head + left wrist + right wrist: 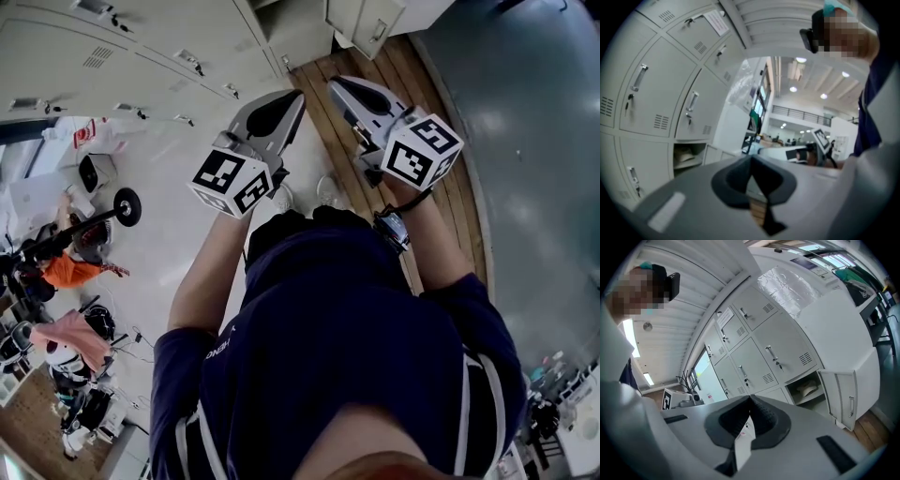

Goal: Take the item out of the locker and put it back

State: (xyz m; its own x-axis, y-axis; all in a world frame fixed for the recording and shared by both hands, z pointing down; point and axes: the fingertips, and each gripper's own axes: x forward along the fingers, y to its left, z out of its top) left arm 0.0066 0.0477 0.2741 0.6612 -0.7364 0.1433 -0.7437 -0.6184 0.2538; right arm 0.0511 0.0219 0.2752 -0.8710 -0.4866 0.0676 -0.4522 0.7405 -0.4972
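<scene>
The person in a dark blue shirt [356,319] is holding both grippers up side by side in front of the chest. The left gripper [751,157] is showing its fingers closed tip to tip with nothing between them, and the right gripper [750,397] is looking the same: closed and empty.

Below them a strip of wooden floor [394,70] is running between a white floor [178,244] and a grey-blue floor [534,141].

Farther off, a wall of pale grey lockers [754,348] is standing with its doors shut, apart from one low compartment [820,380] whose door [846,397] is hanging open to the side.

A pale item [806,389] is lying on the shelf inside that open compartment. What it is cannot be made out. It is sitting well apart from both pairs of fingers, touched by neither. Past the lockers, a bright hall with ceiling lights [801,60] is opening out.
</scene>
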